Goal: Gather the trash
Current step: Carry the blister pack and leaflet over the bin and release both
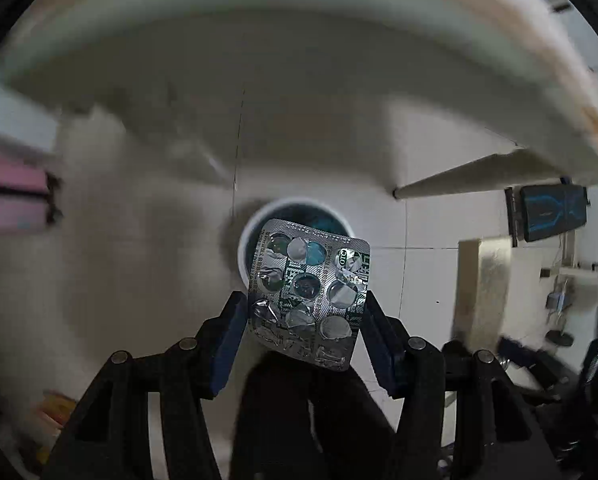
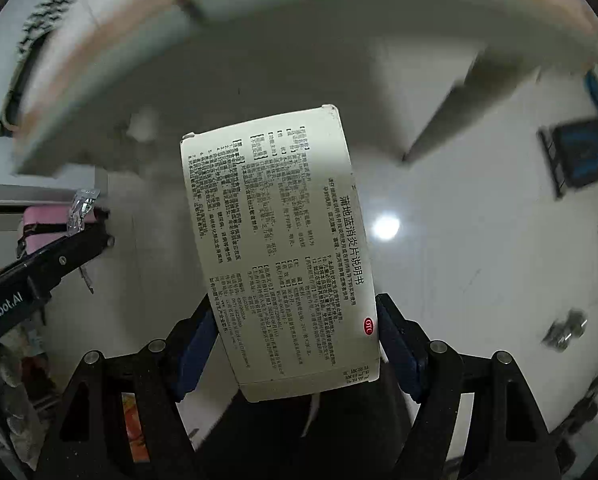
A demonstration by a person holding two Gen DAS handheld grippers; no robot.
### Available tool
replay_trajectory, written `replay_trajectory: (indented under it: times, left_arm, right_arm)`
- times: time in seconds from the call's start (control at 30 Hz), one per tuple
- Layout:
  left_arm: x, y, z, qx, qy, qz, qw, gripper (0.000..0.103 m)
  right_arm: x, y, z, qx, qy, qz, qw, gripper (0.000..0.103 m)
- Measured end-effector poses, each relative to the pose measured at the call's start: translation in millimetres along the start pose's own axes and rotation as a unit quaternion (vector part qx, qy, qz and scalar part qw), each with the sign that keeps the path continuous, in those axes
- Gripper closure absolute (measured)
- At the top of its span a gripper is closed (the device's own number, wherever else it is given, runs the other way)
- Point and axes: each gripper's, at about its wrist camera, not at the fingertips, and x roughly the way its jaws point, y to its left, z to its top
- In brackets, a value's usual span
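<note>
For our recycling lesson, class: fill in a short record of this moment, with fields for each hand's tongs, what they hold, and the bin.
left tongs: shut on blister pack, pockets emptied
right tongs: shut on leaflet, printed, red OTC mark
bin: white rim, dark inside, on the floor beyond the blister pack

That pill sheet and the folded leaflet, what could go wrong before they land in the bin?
1. The blister pack sits tilted between the left gripper fingers, so it might slip early. The bin below has a small mouth, so a drop could miss onto the floor.
2. The right gripper holds only the leaflet's lower part; the paper could flutter sideways when released.
</note>
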Motion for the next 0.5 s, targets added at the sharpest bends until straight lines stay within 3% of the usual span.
replay_trajectory:
  times: [0.2, 0.27, 0.3, 0.33, 0.37, 0.43, 0.5]
  left_arm:
    - [121.1, 32.2, 14.5, -0.043, 0.038, -0.053, 0.9969, 0.049]
    - [145.9, 36.6, 15.4, -0.041, 0.04, -0.065, 0.9962, 0.04]
    - [157.8, 38.8, 16.8, -0.041, 0.041, -0.072, 0.9957, 0.026]
    - [171.5, 41.9, 16.4, -0.041, 0.044, -0.069, 0.9958, 0.014]
    - [180.9, 43.9, 16.6, -0.042, 0.046, -0.065, 0.9959, 0.011]
    - [192.9, 47.4, 13.7, -0.041, 0.05, -0.049, 0.9967, 0.009]
    - [198.2, 48.7, 9.3, -0.034, 0.048, -0.024, 0.998, 0.009]
  right_arm:
    - [142.6, -27.8, 9.2, 0.02, 0.042, 0.032, 0.998, 0.025]
    - [180.0, -34.4, 15.1, 0.026, 0.048, 0.047, 0.997, 0.024]
    - [198.6, -37.4, 18.6, 0.029, 0.049, 0.058, 0.997, 0.024]
    - [214.8, -39.7, 21.5, 0.03, 0.051, 0.064, 0.996, 0.022]
    - [231.8, -42.4, 24.4, 0.032, 0.054, 0.073, 0.995, 0.014]
    - [261.1, -47.4, 28.7, 0.035, 0.063, 0.089, 0.993, 0.006]
    - [276.8, -49.8, 28.6, 0.033, 0.063, 0.086, 0.994, 0.005]
